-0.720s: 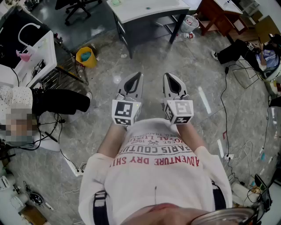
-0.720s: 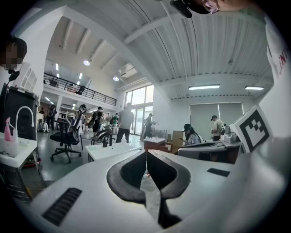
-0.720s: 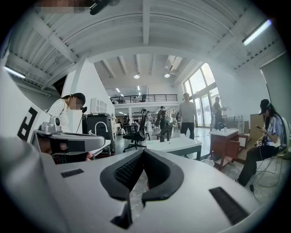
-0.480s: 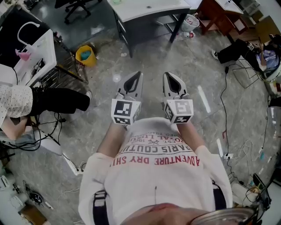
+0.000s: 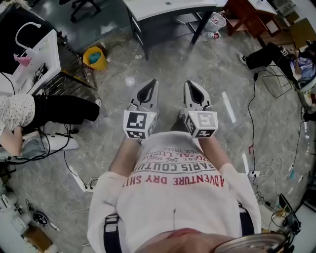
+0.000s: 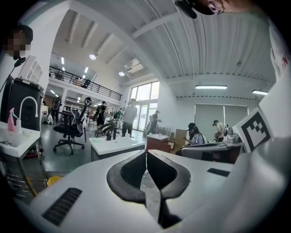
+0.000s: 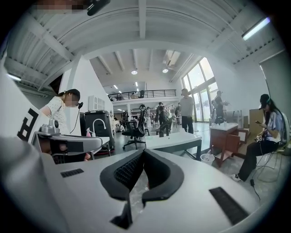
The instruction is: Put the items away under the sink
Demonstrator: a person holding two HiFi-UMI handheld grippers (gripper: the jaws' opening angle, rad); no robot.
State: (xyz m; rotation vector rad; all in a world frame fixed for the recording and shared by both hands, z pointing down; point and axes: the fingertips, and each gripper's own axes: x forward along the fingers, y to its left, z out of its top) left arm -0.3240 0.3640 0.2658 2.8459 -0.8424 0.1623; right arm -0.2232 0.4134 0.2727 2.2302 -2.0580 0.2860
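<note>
- Two grippers are held side by side, close in front of the person's printed white shirt [image 5: 173,183]. They hang over a grey marbled floor [image 5: 163,64], with no surface under them.
- The left gripper [image 5: 152,81] has its fingers [image 6: 128,172] pressed together at the tips, with nothing between them. Its marker cube [image 5: 137,124] sits at the rear, near the shirt.
- The right gripper [image 5: 190,83] is the same: its fingers [image 7: 128,172] meet at the tips and hold nothing. Its marker cube [image 5: 202,124] is near the other cube.
- The white sink unit [image 5: 42,52], with a pink bottle [image 5: 22,60] on top, stands well apart from both pairs of fingers. It is ahead of the left fingers and far off to their left.
- A yellow bucket [image 5: 94,56] stands on the floor between the sink unit and the line along which the left fingers point.
- A white desk [image 5: 168,7] stands ahead of both pairs of fingers, well apart from them.
- Another person, in black trousers [image 5: 64,109] and a dotted top, is off to the left of the left fingers, beside the sink unit.
- A power strip [image 5: 81,184] and loose cables lie on the floor behind the left fingers and to their left.
</note>
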